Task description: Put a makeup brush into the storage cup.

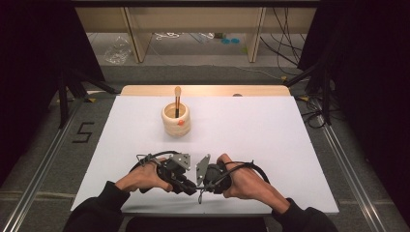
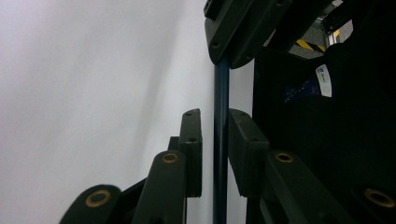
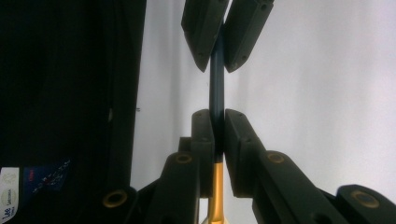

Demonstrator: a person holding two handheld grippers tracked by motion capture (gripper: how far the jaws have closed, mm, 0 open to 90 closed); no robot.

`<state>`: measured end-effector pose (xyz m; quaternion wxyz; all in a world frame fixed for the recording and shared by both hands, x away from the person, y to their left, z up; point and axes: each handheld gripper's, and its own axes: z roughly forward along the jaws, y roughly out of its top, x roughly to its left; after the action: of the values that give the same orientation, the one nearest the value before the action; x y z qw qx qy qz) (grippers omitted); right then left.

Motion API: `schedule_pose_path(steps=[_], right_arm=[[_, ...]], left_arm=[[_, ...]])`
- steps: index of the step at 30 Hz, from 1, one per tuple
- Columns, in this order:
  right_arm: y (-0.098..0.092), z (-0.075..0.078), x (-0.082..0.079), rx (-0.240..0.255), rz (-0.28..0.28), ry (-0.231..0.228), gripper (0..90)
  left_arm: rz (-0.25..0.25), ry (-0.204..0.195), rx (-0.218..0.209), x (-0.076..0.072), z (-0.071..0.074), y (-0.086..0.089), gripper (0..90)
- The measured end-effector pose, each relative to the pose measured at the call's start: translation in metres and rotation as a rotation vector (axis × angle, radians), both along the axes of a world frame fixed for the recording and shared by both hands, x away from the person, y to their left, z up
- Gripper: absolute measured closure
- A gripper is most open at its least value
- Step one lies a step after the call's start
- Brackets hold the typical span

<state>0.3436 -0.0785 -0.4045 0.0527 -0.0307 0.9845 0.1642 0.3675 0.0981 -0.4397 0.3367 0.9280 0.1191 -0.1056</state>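
Note:
A thin dark blue stick (image 2: 221,93) (image 3: 217,88) with a golden lower part (image 3: 215,186) runs between both grippers near the table's front edge. My right gripper (image 3: 218,114) (image 1: 200,185) is shut on it where blue meets gold. My left gripper (image 2: 215,114) (image 1: 191,185) has the stick between its jaws: one pad lies against it and a narrow gap shows at the other. Each gripper faces the other, tips almost meeting. Farther back a cream wooden cup (image 1: 176,122) holds an upright brush (image 1: 177,99).
A white mat (image 1: 270,130) covers the table, with a wooden strip (image 1: 203,90) along its far edge. Both hands and dark sleeves rest at the front. Metal rails (image 1: 348,164) run along the floor on both sides. Cables lie at the back right.

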Motion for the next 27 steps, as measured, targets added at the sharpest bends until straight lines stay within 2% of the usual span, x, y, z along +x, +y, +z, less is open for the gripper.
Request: schedule_pose_path(steps=[2,11,14,16,18,19,20,22,23,25,27], right_arm=[[0.0,-0.001,0.0021,0.006,0.023,-0.009,83.0],[0.0013,-0.0016,0.0004,-0.007,0.014,-0.012,83.0],[0.0012,-0.0011,0.0021,-0.019,0.042,-0.026,83.0],[0.0014,-0.002,0.0013,-0.017,0.029,-0.023,83.0],[0.0011,-0.0019,0.0024,-0.024,0.044,-0.03,82.9],[0.001,-0.002,0.0026,-0.023,0.046,-0.031,82.9],[0.0011,-0.0022,0.0007,-0.009,0.027,-0.018,82.8],[0.0003,-0.0024,0.0019,0.004,0.015,-0.017,82.1],[-0.0007,-0.0016,0.0024,0.011,0.008,-0.017,81.0],[-0.0038,0.0004,0.0039,0.023,-0.016,-0.025,74.2],[-0.0084,0.0054,0.0072,0.056,-0.05,-0.041,70.3]], left_arm=[[-0.003,0.003,0.001,-0.0002,-0.0003,-0.0006,76.9],[-0.019,0.01,0.003,0.0,-0.0014,-0.002,81.1],[-0.024,0.011,-0.001,0.0,-0.0018,-0.0021,83.2],[-0.025,0.017,-0.002,0.0003,-0.0019,-0.0017,83.8],[-0.039,0.013,0.002,0.0015,-0.0022,-0.0007,84.0],[-0.033,0.006,-0.006,0.0017,-0.003,-0.0004,84.0],[-0.014,0.019,-0.022,0.0007,-0.0036,-0.0005,84.0],[-0.017,0.001,-0.021,0.0017,-0.003,0.0008,84.2],[0.011,0.023,-0.02,-0.0009,-0.0027,0.0013,84.2],[0.025,0.008,-0.004,-0.0002,-0.0017,0.003,84.2],[0.052,0.005,-0.015,0.0007,-0.0019,0.0059,84.2]])
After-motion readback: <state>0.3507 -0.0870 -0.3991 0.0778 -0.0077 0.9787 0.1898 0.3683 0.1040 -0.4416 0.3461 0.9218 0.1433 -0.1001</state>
